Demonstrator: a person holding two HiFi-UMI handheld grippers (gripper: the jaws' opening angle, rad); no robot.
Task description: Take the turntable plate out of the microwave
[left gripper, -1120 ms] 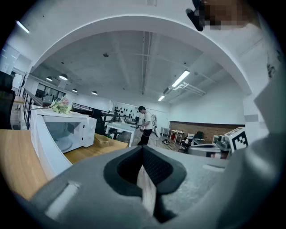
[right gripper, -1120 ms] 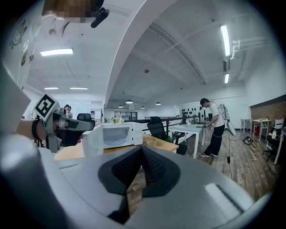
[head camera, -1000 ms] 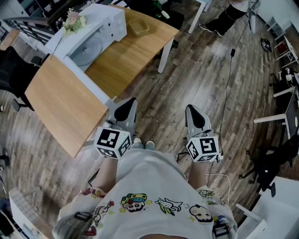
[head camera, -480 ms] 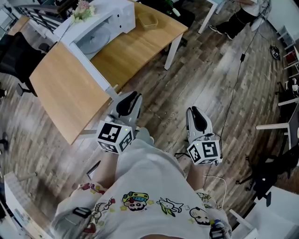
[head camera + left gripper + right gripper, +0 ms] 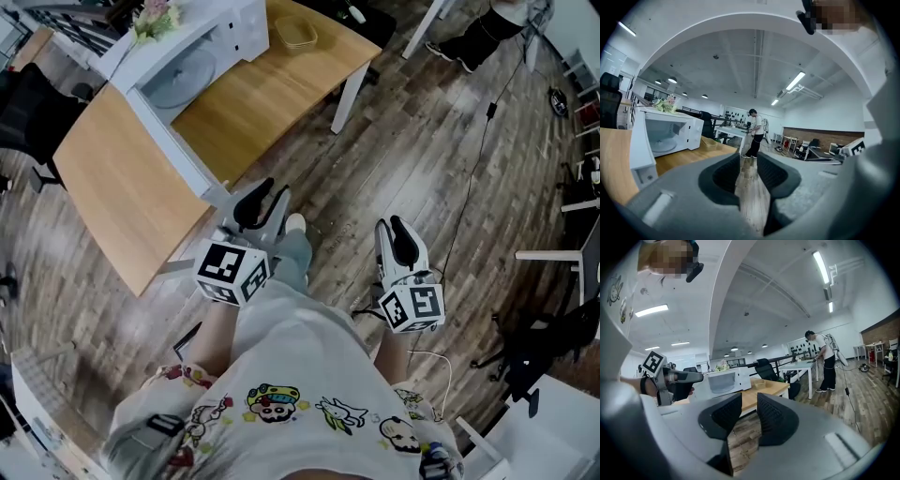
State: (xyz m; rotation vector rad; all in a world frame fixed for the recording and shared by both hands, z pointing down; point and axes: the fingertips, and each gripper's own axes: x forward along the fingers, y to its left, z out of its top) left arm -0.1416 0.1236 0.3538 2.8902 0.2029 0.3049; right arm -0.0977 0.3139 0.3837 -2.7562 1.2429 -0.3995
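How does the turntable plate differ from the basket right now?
The turntable plate is grey, round and flat; the basket is tan with raised sides. The plate lies inside the open microwave; the basket stands on the table beside it. Both are untouched.

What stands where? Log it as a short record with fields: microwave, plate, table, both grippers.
microwave: on the table, door open, flowers on top
plate: inside the microwave, untouched
table: also bears a basket
left gripper: jaws apart, just been opening, nothing between them, away from the plate
right gripper: jaws apart, just been opening, nothing between them, over the floor
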